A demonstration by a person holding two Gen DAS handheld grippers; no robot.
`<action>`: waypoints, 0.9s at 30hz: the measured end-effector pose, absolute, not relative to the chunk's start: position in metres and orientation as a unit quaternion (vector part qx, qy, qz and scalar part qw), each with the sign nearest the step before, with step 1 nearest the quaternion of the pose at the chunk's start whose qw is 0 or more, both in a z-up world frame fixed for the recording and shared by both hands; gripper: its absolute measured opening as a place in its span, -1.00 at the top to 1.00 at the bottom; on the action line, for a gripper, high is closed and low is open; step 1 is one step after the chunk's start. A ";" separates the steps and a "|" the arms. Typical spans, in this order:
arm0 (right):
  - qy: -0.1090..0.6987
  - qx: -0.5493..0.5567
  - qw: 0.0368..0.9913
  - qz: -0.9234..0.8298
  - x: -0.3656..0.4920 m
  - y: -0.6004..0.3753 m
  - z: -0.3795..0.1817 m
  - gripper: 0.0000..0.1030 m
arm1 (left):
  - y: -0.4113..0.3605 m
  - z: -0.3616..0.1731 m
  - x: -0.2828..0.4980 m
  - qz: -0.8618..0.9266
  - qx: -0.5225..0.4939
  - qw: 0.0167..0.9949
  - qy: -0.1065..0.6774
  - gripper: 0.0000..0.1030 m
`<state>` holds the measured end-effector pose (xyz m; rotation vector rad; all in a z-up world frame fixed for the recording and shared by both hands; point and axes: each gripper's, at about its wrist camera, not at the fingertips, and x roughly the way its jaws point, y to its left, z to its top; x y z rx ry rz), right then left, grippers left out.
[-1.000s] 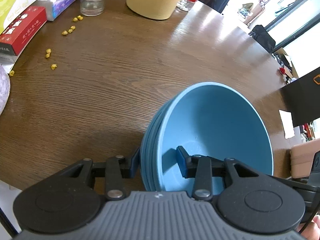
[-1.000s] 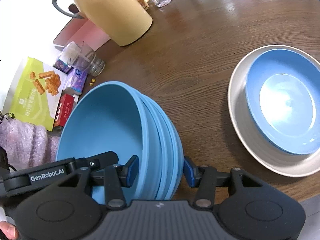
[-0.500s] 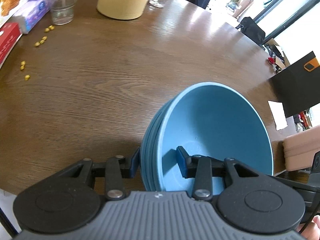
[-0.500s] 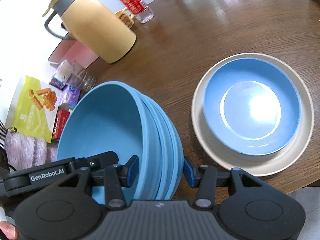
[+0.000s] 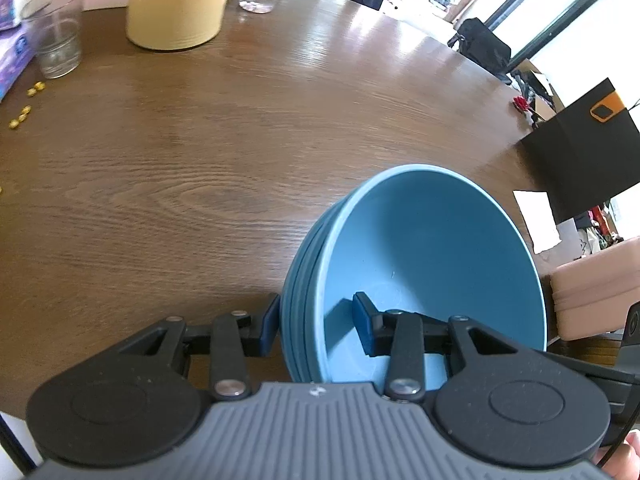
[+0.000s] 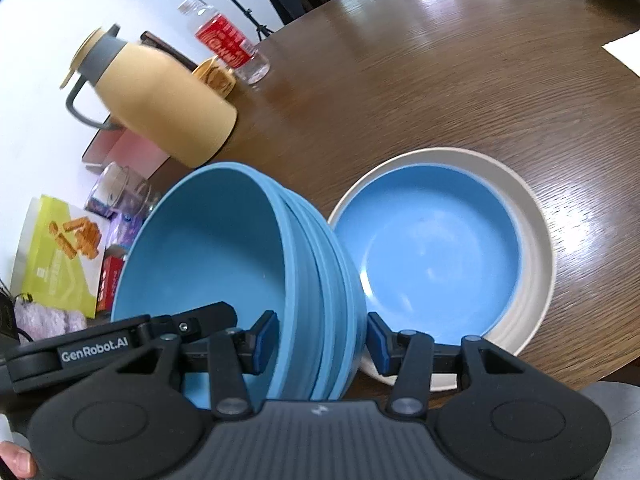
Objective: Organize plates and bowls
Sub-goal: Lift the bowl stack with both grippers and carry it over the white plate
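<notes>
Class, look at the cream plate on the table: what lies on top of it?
A blue plate nests on the cream plate. The held stack of blue bowls covers both plates' near-left edge.

Only thing I can actually read from here is "GenRobot.AI", white letters on the black body of the left gripper where it pokes into my right wrist view. The bottle at the back has a red label with white characters, too blurry to make out. Same for the green snack box, print too small
</notes>
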<state>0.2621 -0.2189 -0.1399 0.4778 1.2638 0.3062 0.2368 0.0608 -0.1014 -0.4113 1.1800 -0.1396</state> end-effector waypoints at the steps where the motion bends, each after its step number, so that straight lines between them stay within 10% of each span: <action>1: 0.582 0.221 0.770 0.139 0.264 -0.223 -0.140 0.09 | 0.057 -0.102 0.239 -0.067 -0.191 0.809 0.552 0.24; 27: 0.596 0.249 0.756 0.103 0.294 -0.281 -0.173 0.09 | -0.006 -0.125 0.287 -0.086 -0.161 0.791 0.584 0.24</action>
